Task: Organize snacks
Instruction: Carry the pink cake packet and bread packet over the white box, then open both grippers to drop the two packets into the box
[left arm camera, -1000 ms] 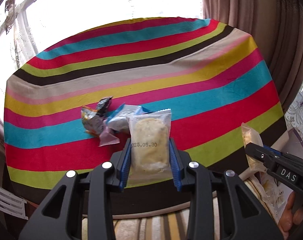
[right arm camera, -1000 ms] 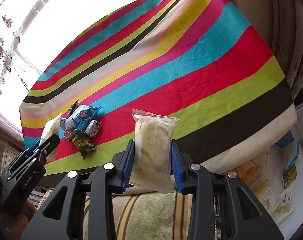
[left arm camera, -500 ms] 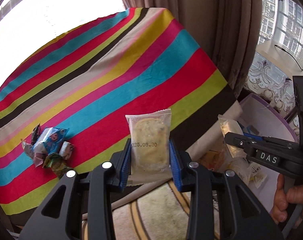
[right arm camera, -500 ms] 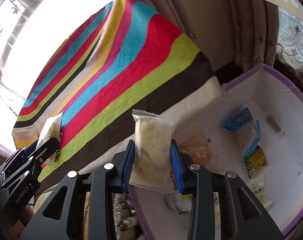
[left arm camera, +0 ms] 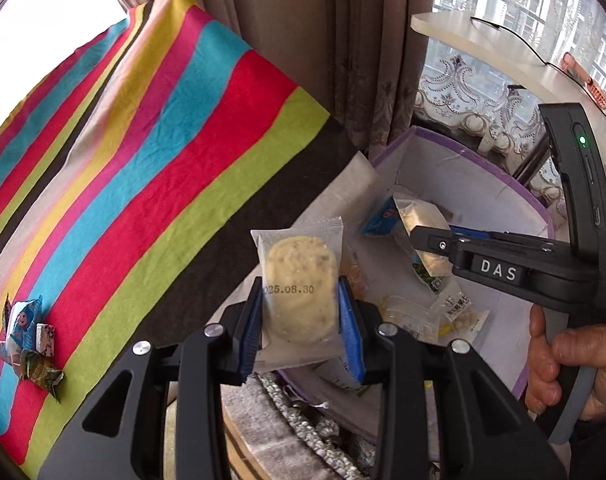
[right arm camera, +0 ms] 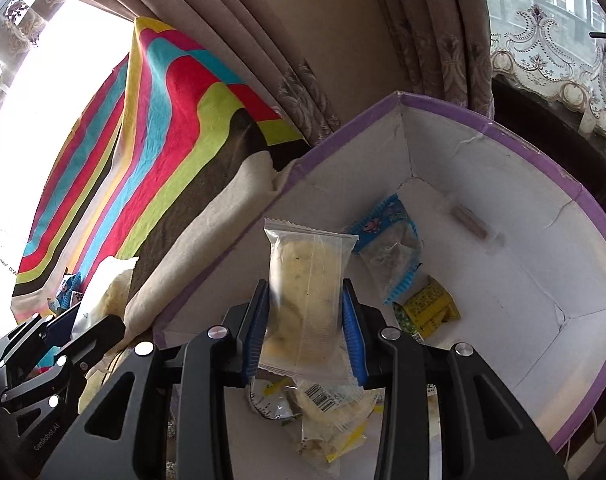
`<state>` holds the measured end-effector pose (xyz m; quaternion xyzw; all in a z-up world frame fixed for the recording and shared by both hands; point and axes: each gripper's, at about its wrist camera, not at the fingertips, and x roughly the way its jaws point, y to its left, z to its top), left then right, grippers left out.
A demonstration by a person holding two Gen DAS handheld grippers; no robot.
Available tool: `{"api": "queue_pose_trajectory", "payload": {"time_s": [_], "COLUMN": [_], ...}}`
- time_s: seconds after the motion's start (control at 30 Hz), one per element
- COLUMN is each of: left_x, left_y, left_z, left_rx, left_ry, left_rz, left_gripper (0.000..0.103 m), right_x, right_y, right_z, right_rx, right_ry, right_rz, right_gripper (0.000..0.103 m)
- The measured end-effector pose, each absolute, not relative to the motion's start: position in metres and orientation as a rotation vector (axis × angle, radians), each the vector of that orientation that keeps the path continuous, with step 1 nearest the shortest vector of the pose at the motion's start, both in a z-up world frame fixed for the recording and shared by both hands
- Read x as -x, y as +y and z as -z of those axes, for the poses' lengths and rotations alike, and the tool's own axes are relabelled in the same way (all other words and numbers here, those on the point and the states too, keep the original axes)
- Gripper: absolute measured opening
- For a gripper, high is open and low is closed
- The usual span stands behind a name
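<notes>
each gripper pinches a clear cookie pack so it can be dropped in: right gripper (right arm camera: 305, 320) holds its cookie pack (right arm camera: 305, 292) over the purple-rimmed box (right arm camera: 443, 108) mid-frame, left gripper (left arm camera: 300, 320) holds its dated cookie pack (left arm camera: 299, 284) near the box edge.

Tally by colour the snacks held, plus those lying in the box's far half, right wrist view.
Clear pastry packs, held: 2 (left pack, right pack)
Blue pack: 1
Yellow pack: 1
Brown stick: 1
Total: 5
Packs under the jaws are partly hidden, so not counted.
</notes>
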<state>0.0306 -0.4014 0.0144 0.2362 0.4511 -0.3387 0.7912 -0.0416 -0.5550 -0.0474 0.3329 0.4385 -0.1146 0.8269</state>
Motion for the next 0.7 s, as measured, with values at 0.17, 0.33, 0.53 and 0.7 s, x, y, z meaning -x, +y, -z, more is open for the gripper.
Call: {"api": "queue_pose_trajectory", "payload": {"time_s": [0.17, 0.33, 0.53, 0.7], "left_x": [-0.028, -0.027, -0.028, -0.037], "left_y": [-0.417, -0.421, -0.413, -0.400], "left_z": [-0.006, -0.005, -0.010, -0.016], "left_rx": [-0.539, -0.534, -0.504, -0.468], "left_ry": [0.998, 1.018, 1.000, 0.991], "left_rz": [0.773, 0.804, 0.785, 0.748], "left_gripper": [0.035, 0.053, 0.059, 0.060], "right_x": [0.047, 0.049, 0.048, 0.046], "right_y": [-0.561, -0.565, -0.563, -0.560], "right_z": [0.051, 0.049, 0.044, 0.039], "right_rx": [-0.728, -0.733, -0.731, -0.717], "right_ry": [0.936, 0.929, 0.925, 0.919], "right_rz": [0.256, 0.263, 0.260, 0.255], "right_gripper": [0.036, 0.037, 0.038, 0.039]}}
